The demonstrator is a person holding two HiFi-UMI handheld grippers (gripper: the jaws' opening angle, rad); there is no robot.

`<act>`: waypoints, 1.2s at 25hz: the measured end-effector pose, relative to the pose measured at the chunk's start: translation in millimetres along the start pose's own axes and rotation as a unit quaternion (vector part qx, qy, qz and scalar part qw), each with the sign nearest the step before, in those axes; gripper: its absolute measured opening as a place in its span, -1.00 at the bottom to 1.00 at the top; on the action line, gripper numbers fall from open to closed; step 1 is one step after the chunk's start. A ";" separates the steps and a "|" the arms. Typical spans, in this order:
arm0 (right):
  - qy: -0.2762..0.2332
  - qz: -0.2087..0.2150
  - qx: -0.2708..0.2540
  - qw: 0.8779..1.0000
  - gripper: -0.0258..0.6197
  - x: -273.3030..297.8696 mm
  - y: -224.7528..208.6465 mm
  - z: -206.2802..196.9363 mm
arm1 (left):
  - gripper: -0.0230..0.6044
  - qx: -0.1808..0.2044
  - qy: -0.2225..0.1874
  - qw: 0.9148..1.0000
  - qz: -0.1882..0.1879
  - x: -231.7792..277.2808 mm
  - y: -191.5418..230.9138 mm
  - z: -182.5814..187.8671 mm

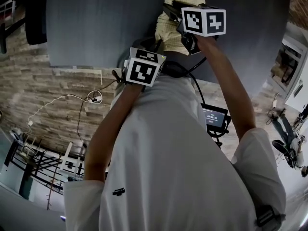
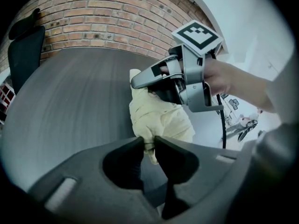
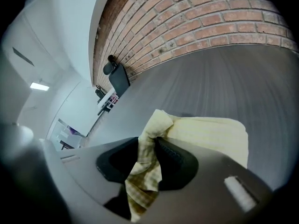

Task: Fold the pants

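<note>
The pale yellow checked pants (image 1: 174, 38) lie bunched and folded on the dark grey round table (image 1: 96, 23). In the left gripper view my left gripper (image 2: 148, 142) is shut on the near edge of the pants (image 2: 161, 118). My right gripper (image 2: 140, 84) reaches down onto their far end. In the right gripper view a bunch of the pants (image 3: 210, 134) stands up between the jaws of my right gripper (image 3: 148, 141) and hangs loose behind them. Those jaws stand apart around the cloth. In the head view my left gripper (image 1: 144, 47) and right gripper (image 1: 174, 9) are mostly hidden by their marker cubes.
A black chair (image 2: 25, 50) stands at the table's far side by the brick wall (image 2: 103, 22). A small screen (image 1: 215, 117) hangs at the person's waist. Cables (image 1: 91, 98) lie on the wooden floor beside the table.
</note>
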State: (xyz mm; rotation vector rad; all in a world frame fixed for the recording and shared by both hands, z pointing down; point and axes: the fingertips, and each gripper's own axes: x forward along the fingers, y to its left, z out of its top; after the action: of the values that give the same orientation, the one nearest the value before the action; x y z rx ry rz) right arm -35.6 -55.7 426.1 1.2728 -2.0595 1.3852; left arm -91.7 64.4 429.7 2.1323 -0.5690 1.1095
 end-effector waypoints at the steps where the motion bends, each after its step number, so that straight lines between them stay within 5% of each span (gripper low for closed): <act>1: -0.004 0.001 0.001 1.000 -0.52 -4.4 0.5 1.0 | -0.66 0.008 0.002 1.000 -0.002 -2.0 -3.1 1.1; 8: -0.048 0.017 0.005 0.999 -0.44 -32.8 21.0 11.7 | -0.50 0.059 -0.010 0.998 0.014 -23.4 -0.5 2.3; 17: -0.112 0.018 -0.051 0.992 -0.45 -114.7 36.6 15.8 | -0.45 0.028 -0.095 0.994 0.048 -65.2 -34.0 28.0; 30: -0.221 -0.049 -0.150 0.963 -0.61 -274.7 22.0 -8.7 | -0.63 0.024 -0.205 0.977 0.047 -107.7 -131.7 75.7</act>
State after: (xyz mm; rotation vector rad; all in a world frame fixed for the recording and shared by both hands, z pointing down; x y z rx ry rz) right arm 91.6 86.8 227.3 1.6248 -2.3350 0.7513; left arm -25.5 108.6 261.4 2.4148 -0.8449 0.7359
